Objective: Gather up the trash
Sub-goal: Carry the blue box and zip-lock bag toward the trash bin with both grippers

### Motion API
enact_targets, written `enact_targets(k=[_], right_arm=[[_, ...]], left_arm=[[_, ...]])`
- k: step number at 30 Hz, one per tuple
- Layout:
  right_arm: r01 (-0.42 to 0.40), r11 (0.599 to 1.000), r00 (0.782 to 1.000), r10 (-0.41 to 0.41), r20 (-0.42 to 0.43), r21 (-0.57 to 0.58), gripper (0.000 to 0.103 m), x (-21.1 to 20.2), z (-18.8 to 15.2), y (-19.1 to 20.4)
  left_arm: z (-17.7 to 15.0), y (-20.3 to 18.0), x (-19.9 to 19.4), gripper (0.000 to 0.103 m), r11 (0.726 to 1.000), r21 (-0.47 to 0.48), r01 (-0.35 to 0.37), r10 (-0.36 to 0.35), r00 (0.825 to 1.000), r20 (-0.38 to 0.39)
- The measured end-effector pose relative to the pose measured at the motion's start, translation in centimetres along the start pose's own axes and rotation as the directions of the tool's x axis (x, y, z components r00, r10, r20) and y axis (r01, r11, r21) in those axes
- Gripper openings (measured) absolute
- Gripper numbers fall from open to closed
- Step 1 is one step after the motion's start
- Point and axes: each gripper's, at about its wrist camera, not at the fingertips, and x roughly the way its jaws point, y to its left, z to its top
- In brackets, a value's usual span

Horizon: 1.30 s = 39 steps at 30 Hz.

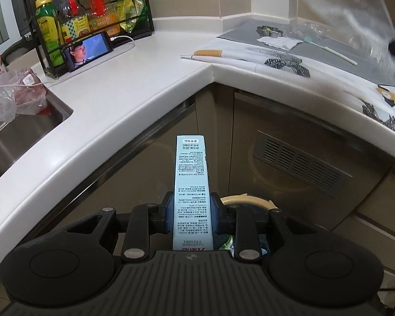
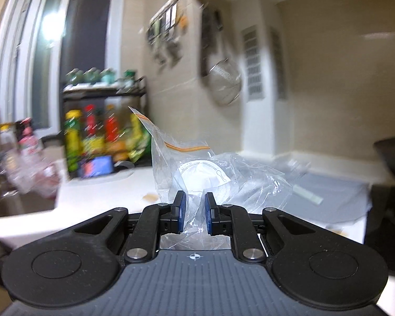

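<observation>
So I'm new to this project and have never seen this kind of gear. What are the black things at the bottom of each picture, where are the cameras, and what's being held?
Each black shape is a hand-held gripper: a two-finger clamp that a person carries, one in each hand. A wide-angle camera sits on each, looking forward along its fingers, so every picture is that tool's own view.

In the left view, the left hand-held gripper is shut on a tall pale blue carton, held in front of a white kitchen counter. A bin rim peeks out just below. On the counter lie a phone, a rack of bottles and a patterned cloth; a sink is at left.

In the blurred right view, the right hand-held gripper pinches a crumpled clear zip bag above the counter.
</observation>
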Motion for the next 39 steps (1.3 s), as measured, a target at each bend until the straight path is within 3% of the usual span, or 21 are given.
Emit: enact_targets(k=[5, 12, 39], right_arm=[[-0.048, 0.999, 0.991, 0.047, -0.126, -0.003, 0.017, 0.0, -2.7, 2.7], [-0.096, 0.995, 0.952, 0.087, -0.293, -0.016, 0.017, 0.6, -6.5, 5.7], [-0.124, 0.991, 0.931, 0.099, -0.352, -0.050, 0.017, 1.5, -7.1, 6.6]], left_arm=[[-0.8, -0.1, -0.1, 0.030, 1.000, 0.010, 0.019, -0.019, 1.000, -0.001], [-1.8, -0.5, 0.3, 0.030, 0.999, 0.017, 0.047, -0.047, 0.999, -0.028], [-2.0, -0.9, 1.4, 0.030, 0.998, 0.019, 0.066, -0.065, 0.996, -0.062]])
